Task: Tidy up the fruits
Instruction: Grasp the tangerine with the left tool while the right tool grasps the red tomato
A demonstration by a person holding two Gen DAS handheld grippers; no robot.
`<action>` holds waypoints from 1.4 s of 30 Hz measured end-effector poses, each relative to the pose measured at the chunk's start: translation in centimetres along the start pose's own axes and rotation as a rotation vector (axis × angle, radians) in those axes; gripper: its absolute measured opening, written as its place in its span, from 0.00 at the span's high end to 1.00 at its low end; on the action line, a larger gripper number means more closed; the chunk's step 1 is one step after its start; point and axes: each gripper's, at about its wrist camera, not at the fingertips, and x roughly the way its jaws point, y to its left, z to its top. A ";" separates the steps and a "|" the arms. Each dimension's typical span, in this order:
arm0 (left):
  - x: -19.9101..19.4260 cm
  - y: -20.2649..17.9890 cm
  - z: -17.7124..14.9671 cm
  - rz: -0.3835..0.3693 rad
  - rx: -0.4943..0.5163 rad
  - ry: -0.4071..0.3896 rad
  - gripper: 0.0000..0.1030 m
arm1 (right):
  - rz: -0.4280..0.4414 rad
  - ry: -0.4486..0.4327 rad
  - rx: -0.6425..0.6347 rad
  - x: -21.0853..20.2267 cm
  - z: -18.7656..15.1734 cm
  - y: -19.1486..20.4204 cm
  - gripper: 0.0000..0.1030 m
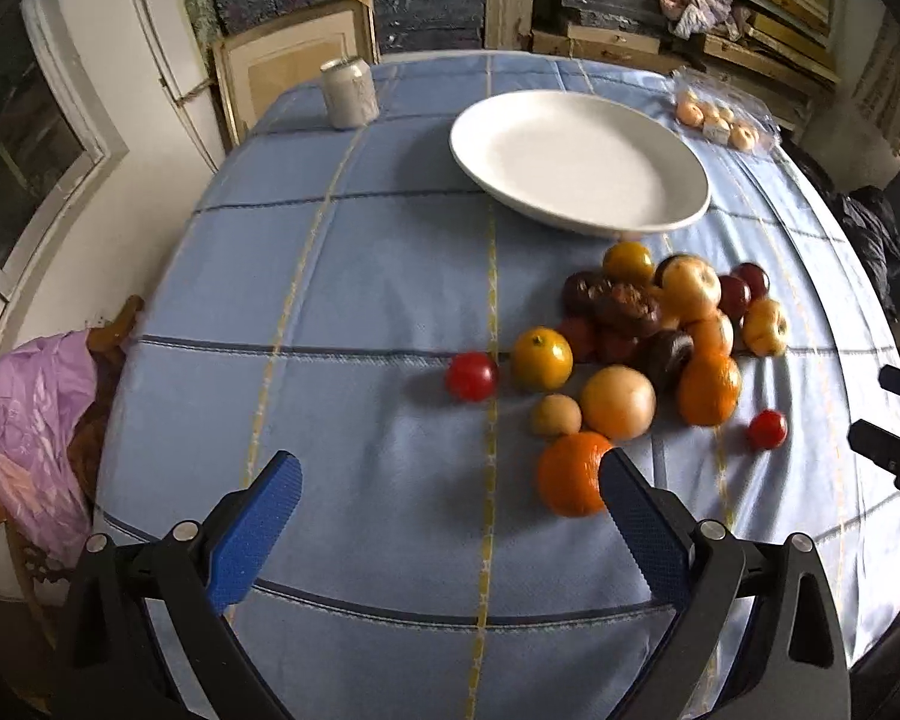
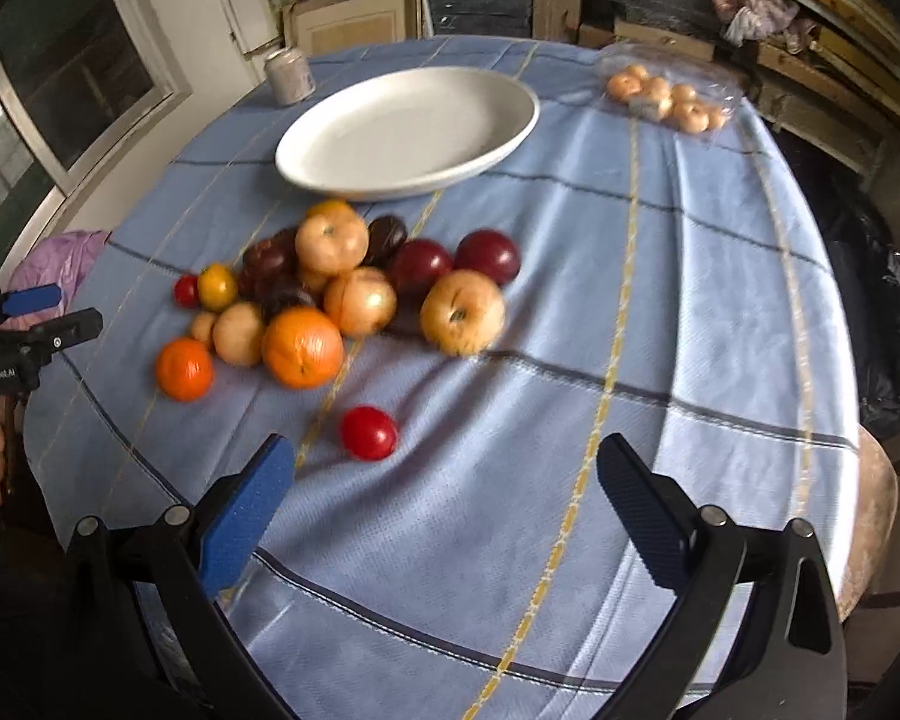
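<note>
A heap of mixed fruit [image 1: 660, 336] lies on the blue checked tablecloth, with oranges, yellow apples, dark plums and small red tomatoes; it also shows in the right wrist view [image 2: 342, 294]. An empty white plate [image 1: 576, 159] [image 2: 408, 132] stands just behind the heap. My left gripper [image 1: 450, 480] is open and empty; an orange [image 1: 570, 474] lies against its right finger. My right gripper [image 2: 447, 468] is open and empty, with a lone red tomato [image 2: 368, 432] just ahead between its fingers. Each gripper shows at the edge of the other's view.
A grey jar [image 1: 348, 90] [image 2: 288, 75] stands at the far left of the table. A clear bag of small peaches [image 1: 717, 114] [image 2: 666, 96] lies at the far right. A chair with purple cloth [image 1: 30, 420] stands by the table's left edge. Shelves lie behind.
</note>
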 end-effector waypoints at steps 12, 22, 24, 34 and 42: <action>5.5 -0.2 -0.2 -0.230 0.157 0.122 0.11 | 0.018 0.099 0.035 4.5 -0.5 2.6 0.45; 7.0 -1.5 -0.1 -0.376 0.172 0.138 0.27 | -0.001 0.121 -0.003 5.7 0.4 3.4 0.49; 6.9 -1.7 -0.2 -0.388 0.170 0.138 0.28 | 0.016 0.133 -0.013 6.1 0.6 3.3 0.57; 8.6 -3.8 0.2 -0.392 0.158 0.170 0.36 | 0.055 0.154 -0.050 7.6 1.5 2.1 0.63; 8.6 -3.8 0.2 -0.385 0.151 0.166 0.45 | 0.074 0.148 -0.064 7.7 1.3 1.7 0.66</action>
